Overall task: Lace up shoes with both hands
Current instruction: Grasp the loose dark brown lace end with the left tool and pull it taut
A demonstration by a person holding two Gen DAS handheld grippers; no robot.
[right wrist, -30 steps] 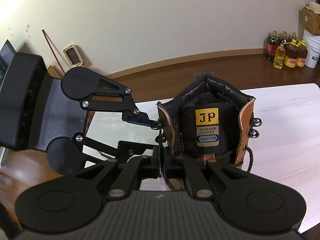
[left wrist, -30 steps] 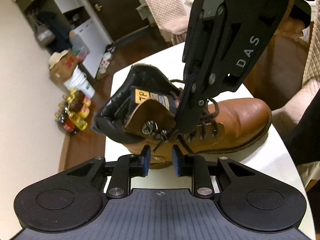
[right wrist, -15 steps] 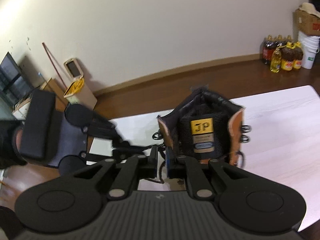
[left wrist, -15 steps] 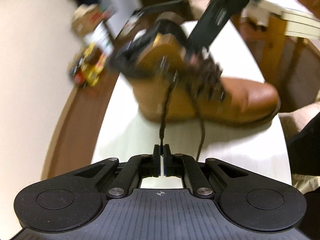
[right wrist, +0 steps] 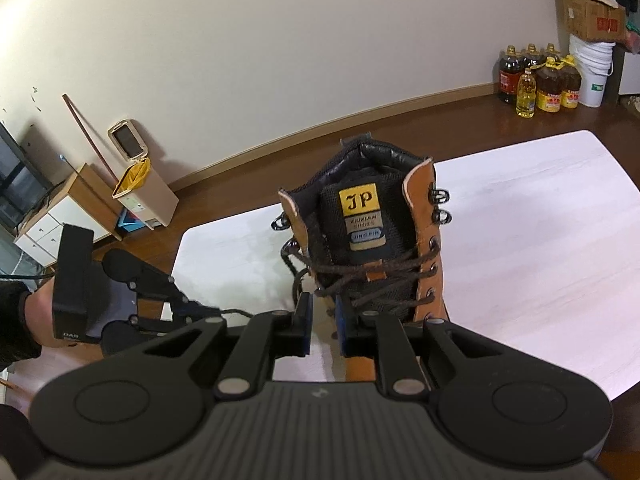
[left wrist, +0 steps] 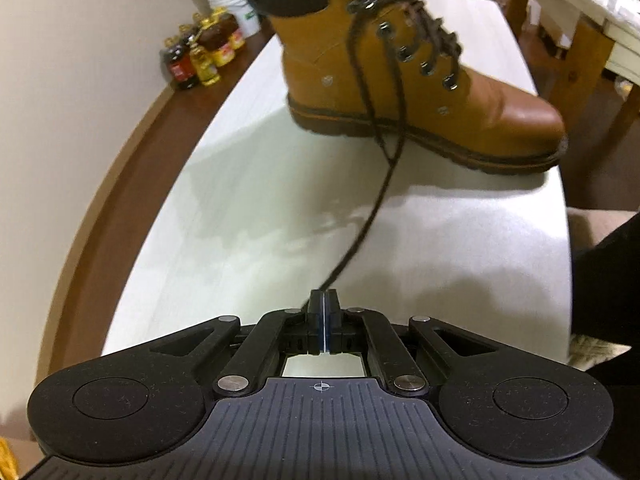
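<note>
A tan leather boot (left wrist: pixel 400 80) stands on the white table (left wrist: pixel 240 220), its lower eyelets laced with dark brown lace. One free lace strand (left wrist: pixel 372 208) runs taut from the boot down to my left gripper (left wrist: pixel 323 300). Its pads pinch the lace end, and the jaws are starting to open. In the right wrist view the boot (right wrist: pixel 376 240) faces me with its tongue label showing. My right gripper (right wrist: pixel 322 316) hovers over the boot's lower lacing; its jaws are opening and grip nothing. The left gripper (right wrist: pixel 208 309) sits low at the left, held by a hand.
Oil bottles (right wrist: pixel 536 80) and a white bucket (right wrist: pixel 594 68) stand on the floor by the wall. A lidded bin (right wrist: pixel 140 176) and a low cabinet are at the left. Wooden furniture (left wrist: pixel 568 40) stands beyond the table's far side. A dark sleeve (left wrist: pixel 608 280) is at the right.
My left gripper shut on the lace and pulled it away from the boot, down toward the table's near side. The right gripper let go, opened, and drew back slightly.
</note>
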